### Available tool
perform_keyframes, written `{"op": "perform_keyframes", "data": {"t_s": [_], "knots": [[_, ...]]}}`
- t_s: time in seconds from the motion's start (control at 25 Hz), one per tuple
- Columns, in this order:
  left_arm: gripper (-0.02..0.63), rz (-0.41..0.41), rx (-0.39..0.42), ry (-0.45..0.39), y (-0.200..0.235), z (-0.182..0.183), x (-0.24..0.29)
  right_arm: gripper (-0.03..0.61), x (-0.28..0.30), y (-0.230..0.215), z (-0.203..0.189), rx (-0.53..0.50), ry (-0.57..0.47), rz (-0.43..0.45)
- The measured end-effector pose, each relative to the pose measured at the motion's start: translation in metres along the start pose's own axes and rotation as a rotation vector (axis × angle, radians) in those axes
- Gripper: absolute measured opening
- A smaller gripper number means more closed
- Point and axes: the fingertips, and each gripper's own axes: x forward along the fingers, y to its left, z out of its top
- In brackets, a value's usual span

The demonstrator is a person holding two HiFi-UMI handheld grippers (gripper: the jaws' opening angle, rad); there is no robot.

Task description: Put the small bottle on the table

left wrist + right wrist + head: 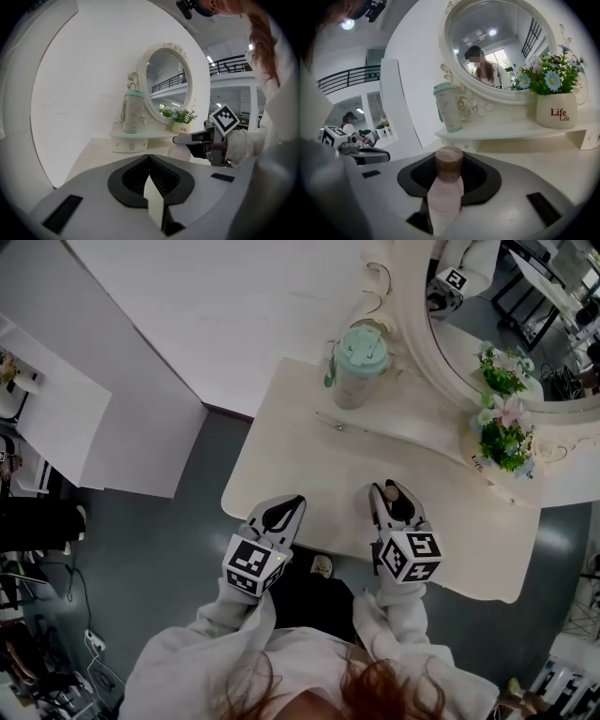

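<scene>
The right hand-held gripper (392, 495) is clamped on the small bottle (446, 187) over the surface (328, 484), near its front edge. The left hand-held gripper (281, 514) has its jaws together and empty. If released tilted, the bottle could topple and roll off.

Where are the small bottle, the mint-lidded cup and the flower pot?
small bottle (446, 197): right gripper view, on its pink body.
mint-lidded cup (362, 352): head view, on its lid.
flower pot (556, 112): right gripper view, on its front wall.
</scene>
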Motion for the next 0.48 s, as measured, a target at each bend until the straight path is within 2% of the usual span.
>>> {"op": "perform_keyframes", "data": {"t_s": [0.12,0.48], "knots": [[0.015,-0.007,-0.002,0.022,0.005,-0.002,0.01,0.146,0.014,-0.008,0.001,-0.06,-0.006,-0.017],[0.015,-0.02,-0.02,0.055,0.018,-0.001,0.033,0.146,0.051,-0.025,0.007,-0.127,-0.024,-0.038]]}}
